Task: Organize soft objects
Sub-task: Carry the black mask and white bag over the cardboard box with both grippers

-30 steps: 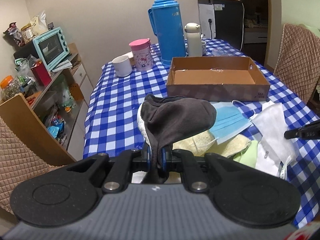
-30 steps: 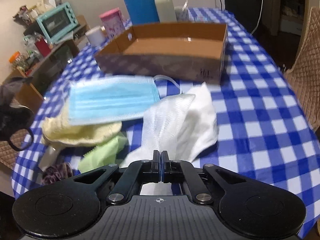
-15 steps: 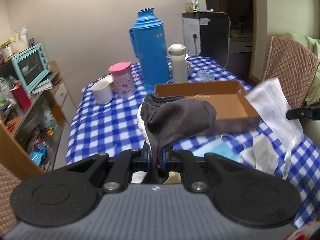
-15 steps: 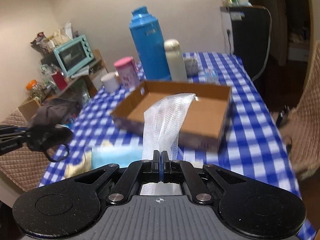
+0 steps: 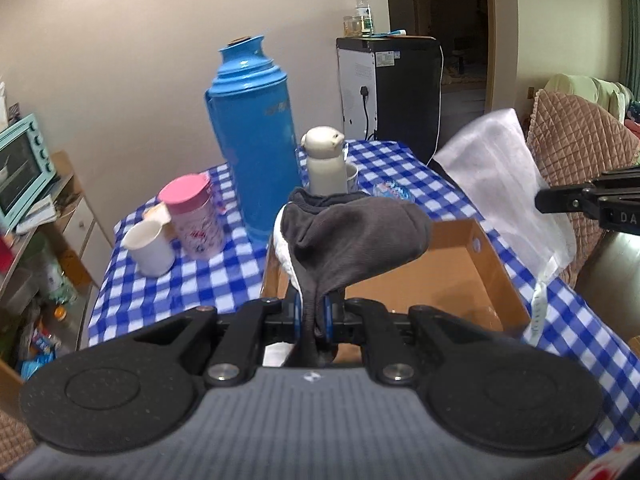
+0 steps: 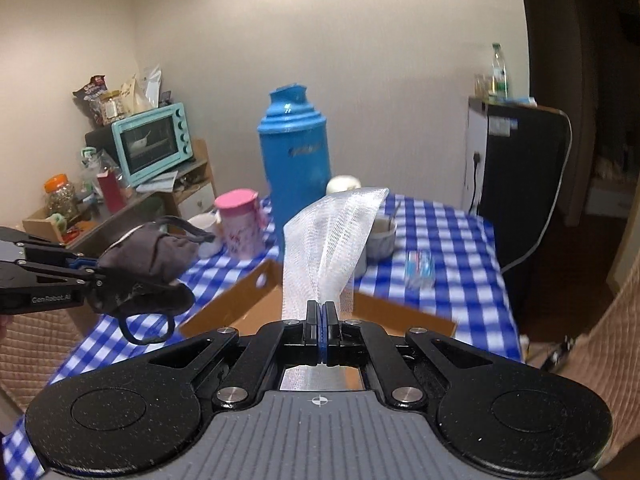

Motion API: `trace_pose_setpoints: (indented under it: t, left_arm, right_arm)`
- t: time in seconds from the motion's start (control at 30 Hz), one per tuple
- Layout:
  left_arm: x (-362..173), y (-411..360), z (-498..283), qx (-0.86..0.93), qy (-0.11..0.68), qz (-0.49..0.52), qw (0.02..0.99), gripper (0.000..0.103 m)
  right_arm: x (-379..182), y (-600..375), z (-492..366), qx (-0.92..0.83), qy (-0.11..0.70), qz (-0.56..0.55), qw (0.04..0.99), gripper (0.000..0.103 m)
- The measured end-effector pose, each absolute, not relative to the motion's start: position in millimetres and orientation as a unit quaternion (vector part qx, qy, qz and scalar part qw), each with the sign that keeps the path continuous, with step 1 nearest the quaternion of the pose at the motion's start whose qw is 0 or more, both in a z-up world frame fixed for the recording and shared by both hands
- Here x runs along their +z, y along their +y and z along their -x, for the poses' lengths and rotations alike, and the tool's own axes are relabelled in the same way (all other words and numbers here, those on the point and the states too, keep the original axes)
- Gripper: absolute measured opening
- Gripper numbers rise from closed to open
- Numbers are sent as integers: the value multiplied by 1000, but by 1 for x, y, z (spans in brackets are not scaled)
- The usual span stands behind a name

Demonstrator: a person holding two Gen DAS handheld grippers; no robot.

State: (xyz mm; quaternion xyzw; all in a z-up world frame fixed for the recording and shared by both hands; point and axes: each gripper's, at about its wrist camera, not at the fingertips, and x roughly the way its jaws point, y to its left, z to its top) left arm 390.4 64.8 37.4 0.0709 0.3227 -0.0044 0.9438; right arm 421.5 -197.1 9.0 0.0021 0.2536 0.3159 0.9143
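Both tongs have risen from the pile at the surface's near edge and now hang over the box. Left tongs pinch the grey mask; right tongs pinch the white mesh. Carrying step; next, lower and release inside the box.

One grey mask, one white mesh mask, one cardboard box, one blue thermos, one pink canister, one white mug.
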Motion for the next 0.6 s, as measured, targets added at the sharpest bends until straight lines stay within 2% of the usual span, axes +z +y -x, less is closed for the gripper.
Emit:
trace_pose_setpoints:
  t: [0.37, 0.6]
  left_arm:
    - [-8, 42, -476, -33, 339, -102, 935, 12]
    - [-60, 34, -505, -54, 388, -106, 914, 12]
  right_arm:
    - [-34, -181, -491, 317, 229, 59, 918, 0]
    - [-87, -170, -516, 335, 296, 71, 892, 0]
